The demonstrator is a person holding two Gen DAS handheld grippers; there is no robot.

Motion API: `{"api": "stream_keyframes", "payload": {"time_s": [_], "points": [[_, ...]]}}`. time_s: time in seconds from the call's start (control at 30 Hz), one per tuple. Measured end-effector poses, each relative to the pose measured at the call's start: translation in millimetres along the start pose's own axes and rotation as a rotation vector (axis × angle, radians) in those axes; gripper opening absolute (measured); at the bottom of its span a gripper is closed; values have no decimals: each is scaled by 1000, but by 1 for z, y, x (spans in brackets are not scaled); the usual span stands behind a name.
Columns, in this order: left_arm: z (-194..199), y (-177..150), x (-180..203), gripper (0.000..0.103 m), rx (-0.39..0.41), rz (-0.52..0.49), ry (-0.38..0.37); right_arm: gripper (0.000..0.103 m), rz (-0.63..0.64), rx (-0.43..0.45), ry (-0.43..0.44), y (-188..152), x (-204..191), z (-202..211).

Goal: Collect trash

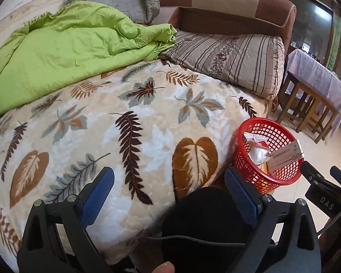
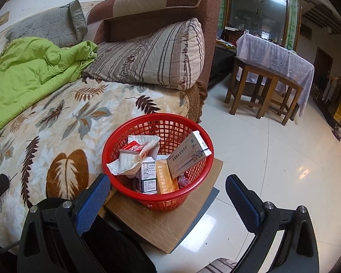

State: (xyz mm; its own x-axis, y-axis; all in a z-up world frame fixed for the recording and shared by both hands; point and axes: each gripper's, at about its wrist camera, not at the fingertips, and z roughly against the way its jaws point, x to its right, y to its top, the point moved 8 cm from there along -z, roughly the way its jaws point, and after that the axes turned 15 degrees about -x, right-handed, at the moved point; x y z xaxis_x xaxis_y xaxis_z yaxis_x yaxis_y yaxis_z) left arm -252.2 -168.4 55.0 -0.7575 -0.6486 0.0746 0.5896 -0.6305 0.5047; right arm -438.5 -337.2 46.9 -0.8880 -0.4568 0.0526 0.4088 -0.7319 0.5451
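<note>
Several boxes and wrappers already sit in the red basket [image 2: 158, 161] on cardboard [image 2: 168, 223] beside the bed [image 1: 125, 118], so collecting looks pretty much done. Both the left gripper [image 1: 170, 195] and right gripper [image 2: 168, 195] hang spread apart and empty. Only the left view shows the blanket has no trash left; the right view shows the basket's contents properly.
</note>
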Motion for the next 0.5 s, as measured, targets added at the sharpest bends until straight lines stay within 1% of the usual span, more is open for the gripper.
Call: {"api": "stream_keyframes", "payload": {"time_s": [0.1, 0.27, 0.4, 0.5], "points": [[1, 1, -1, 97, 7, -9, 27, 103, 6, -4, 0, 0, -1, -2], [4, 5, -1, 97, 30, -32, 111, 103, 6, -7, 0, 0, -2, -3], [10, 5, 8, 97, 64, -82, 147, 103, 7, -13, 1, 1, -3, -5], [14, 6, 9, 97, 79, -93, 161, 103, 8, -12, 0, 1, -3, -5]]}}
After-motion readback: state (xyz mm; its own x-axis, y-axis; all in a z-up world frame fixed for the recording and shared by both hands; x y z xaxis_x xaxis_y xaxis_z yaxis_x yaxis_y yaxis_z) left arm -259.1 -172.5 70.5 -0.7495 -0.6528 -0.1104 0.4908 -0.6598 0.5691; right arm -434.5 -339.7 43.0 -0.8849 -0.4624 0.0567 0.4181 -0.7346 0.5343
